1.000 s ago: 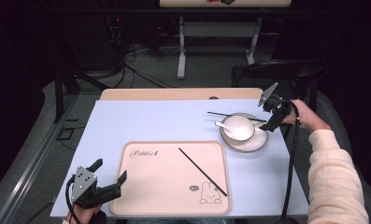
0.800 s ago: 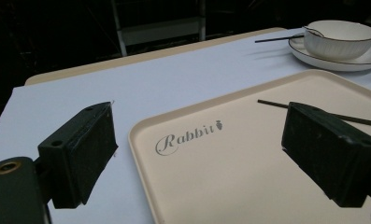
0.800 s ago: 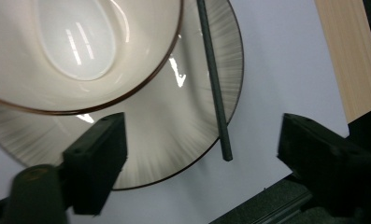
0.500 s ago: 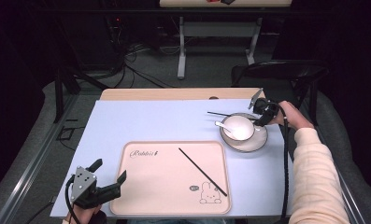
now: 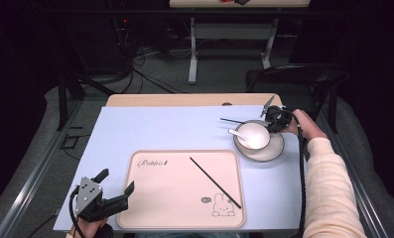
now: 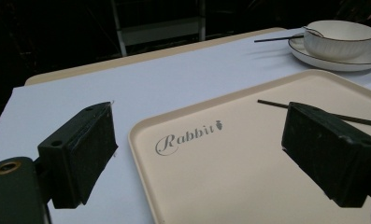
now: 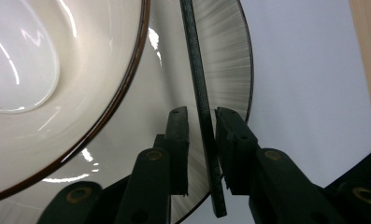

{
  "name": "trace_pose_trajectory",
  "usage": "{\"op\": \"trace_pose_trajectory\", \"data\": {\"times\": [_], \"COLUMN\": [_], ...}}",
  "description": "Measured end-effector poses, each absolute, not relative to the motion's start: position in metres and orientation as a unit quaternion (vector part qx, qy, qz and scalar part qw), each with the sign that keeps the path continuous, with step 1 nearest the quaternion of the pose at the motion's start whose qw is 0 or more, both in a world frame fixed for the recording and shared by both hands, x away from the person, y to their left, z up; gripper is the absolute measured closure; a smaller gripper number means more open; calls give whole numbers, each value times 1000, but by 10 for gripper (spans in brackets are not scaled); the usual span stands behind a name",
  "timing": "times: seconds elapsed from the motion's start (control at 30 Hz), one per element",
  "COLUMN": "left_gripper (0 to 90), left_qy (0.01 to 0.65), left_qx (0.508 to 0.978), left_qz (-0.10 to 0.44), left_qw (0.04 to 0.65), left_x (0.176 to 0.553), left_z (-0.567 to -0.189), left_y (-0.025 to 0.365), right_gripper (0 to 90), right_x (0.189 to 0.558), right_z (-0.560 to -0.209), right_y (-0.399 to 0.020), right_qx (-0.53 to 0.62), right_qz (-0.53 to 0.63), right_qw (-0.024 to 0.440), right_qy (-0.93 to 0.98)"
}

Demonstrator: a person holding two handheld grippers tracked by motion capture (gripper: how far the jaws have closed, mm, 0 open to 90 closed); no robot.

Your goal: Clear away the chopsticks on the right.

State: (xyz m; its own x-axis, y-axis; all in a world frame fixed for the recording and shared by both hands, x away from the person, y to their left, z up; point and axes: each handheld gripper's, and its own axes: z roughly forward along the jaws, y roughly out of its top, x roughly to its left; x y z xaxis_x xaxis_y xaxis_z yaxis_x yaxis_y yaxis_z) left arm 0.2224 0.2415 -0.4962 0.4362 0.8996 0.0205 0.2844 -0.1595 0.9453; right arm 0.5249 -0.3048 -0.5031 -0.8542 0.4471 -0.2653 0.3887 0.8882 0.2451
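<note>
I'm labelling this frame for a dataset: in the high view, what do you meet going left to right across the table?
Left gripper → tray → chopstick on the tray → bowl → right gripper.

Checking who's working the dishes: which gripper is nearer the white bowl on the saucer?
Right. The right gripper sits at the white bowl's far-right rim; the left gripper rests across the table, by the beige tray's near-left corner.

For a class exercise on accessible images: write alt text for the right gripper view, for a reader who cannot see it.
The right tongs have nearly closed around a thin black chopstick lying across a ribbed saucer; whether the pads press it cannot be told. A white bowl with a dark rim sits on the saucer at left, over a pale blue table cover.
</note>
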Motion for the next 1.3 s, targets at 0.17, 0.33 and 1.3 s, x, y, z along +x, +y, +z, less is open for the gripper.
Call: {"op": "trace_pose_trajectory", "data": {"times": [0.17, 0.33, 1.3], "left_gripper": [99, 99, 99], "left_qy": [427, 427, 426], "left_qx": [693, 693, 695], "left_qz": [316, 317, 318], "left_qw": [487, 487, 485], "left_x": [222, 222, 222], "left_z": [-496, -496, -496], "left_y": [241, 241, 241], "right_gripper": [808, 813, 849], "right_x": [524, 523, 493], "right_z": [-505, -506, -470], "right_y": [-308, -309, -308], "right_qx": [232, 248, 361], "right_qz": [93, 99, 120], "right_qw": [143, 135, 170], "right_qy": [958, 954, 909]}}
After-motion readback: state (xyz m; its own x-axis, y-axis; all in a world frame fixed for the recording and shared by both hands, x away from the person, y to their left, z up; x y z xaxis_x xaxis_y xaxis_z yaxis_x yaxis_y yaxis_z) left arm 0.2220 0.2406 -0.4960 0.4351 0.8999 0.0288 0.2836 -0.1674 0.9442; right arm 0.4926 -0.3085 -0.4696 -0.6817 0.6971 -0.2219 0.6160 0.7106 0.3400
